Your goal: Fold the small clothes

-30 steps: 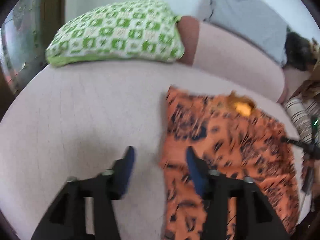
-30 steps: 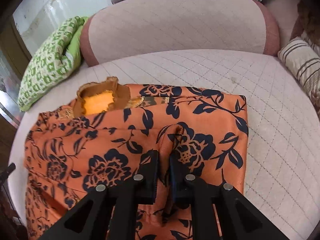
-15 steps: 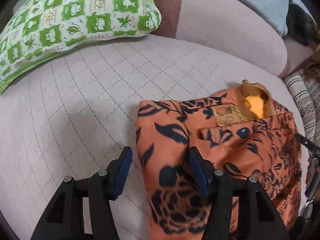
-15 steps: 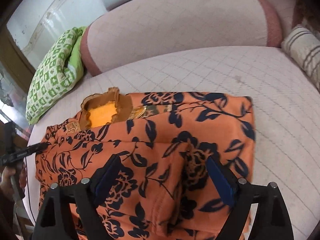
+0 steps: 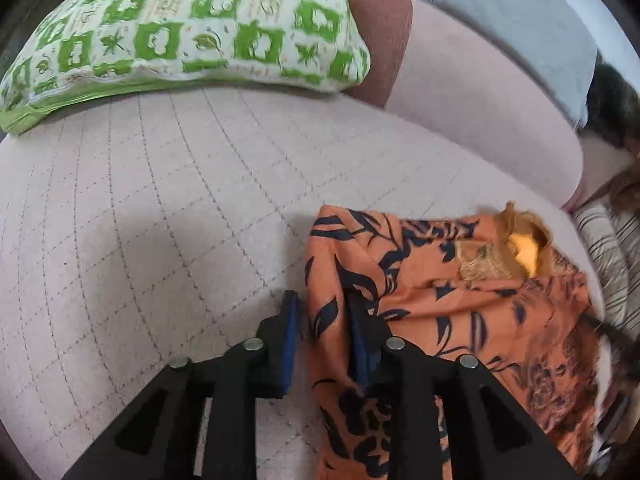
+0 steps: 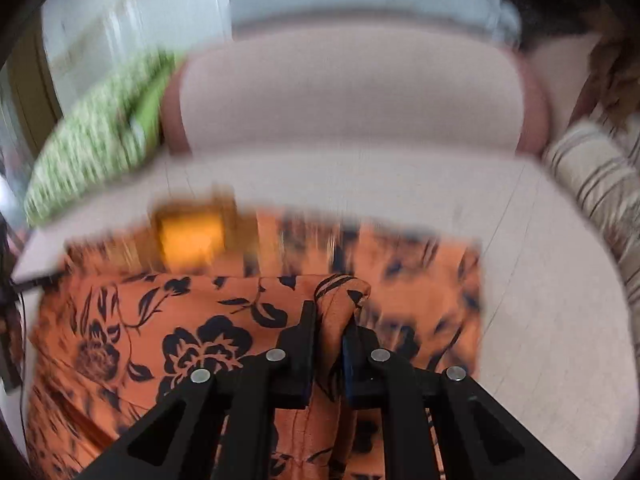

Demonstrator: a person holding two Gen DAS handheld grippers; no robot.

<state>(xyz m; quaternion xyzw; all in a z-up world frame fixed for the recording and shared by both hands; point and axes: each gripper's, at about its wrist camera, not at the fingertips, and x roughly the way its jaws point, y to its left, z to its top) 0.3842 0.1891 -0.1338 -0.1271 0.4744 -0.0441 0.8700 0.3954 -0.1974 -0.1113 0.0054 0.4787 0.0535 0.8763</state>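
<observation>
Orange, black-flowered garment (image 5: 460,320) on quilted pink cushion (image 5: 160,220). Left gripper (image 5: 322,340) closing, apparently not yet pinching its edge; right gripper (image 6: 330,344) clamped on a fold. Lift both evenly.

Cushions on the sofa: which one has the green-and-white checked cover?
The green checked cushion at the sofa's far left end, propped on the armrest. The striped cushion at the right end is beige with dark stripes.

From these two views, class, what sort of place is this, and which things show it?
Probably a home sitting room: a quilted pink sofa, a green cushion and a striped cushion. An orange floral garment lies on the seat.
</observation>
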